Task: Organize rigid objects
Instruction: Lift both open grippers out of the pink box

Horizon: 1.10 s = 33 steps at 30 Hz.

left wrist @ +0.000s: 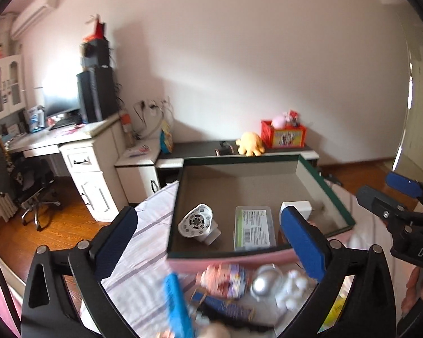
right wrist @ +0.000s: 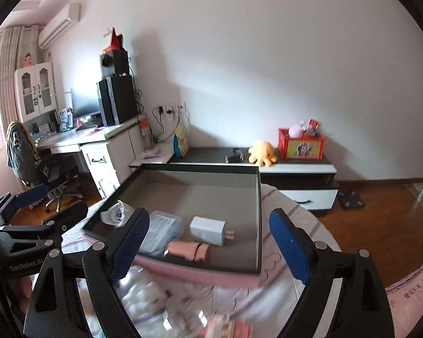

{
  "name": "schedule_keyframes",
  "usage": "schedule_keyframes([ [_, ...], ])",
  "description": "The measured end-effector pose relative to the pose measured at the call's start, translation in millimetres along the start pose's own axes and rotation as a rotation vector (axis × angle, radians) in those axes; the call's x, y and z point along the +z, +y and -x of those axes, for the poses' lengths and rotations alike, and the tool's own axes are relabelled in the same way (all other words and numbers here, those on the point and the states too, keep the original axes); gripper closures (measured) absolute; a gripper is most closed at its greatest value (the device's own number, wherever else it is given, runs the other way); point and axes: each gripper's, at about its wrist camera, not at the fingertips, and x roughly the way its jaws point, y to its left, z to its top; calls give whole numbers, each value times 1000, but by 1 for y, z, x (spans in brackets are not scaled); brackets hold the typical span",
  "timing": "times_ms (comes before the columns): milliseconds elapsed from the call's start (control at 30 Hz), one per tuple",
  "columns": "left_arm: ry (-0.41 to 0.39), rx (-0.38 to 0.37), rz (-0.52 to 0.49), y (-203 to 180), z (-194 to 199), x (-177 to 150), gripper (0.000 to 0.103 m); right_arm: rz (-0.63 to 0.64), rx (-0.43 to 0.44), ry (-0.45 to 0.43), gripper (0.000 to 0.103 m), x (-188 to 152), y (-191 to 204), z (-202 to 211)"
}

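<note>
A green-edged cardboard box point(left wrist: 324, 186) with a pink front wall sits on the striped bed. Inside lie a white round device point(left wrist: 197, 221), a clear plastic case with a green label point(left wrist: 253, 228) and a white charger point(right wrist: 208, 229); a pink item point(right wrist: 187, 249) shows in the right wrist view. My left gripper point(left wrist: 208, 242) is open and empty above the box's front edge. My right gripper point(right wrist: 211, 248) is open and empty over the box point(right wrist: 258, 197). Blurred loose items lie in front: a blue comb point(left wrist: 177, 301), a silver ball point(left wrist: 263, 284), white balls point(left wrist: 293, 290).
A white desk point(right wrist: 104, 146) with a monitor and black chair point(right wrist: 56, 177) stands at the left. A low cabinet point(right wrist: 296, 169) behind the box carries a yellow plush point(right wrist: 262, 152) and a red box point(right wrist: 301, 143). Wooden floor point(right wrist: 375, 225) lies to the right.
</note>
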Motion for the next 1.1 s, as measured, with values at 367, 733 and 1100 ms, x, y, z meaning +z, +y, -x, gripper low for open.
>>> schedule_keyframes([
  [367, -82, 41, 46, 12, 113, -39, 0, 39, -66, -118, 14, -36, 53, 111],
  [733, -149, 41, 24, 10, 174, -53, 0, 51, -69, -144, 14, -53, 74, 164],
  [1100, -182, 42, 37, 12, 195, -56, 0, 60, -73, -169, 14, -57, 84, 186],
])
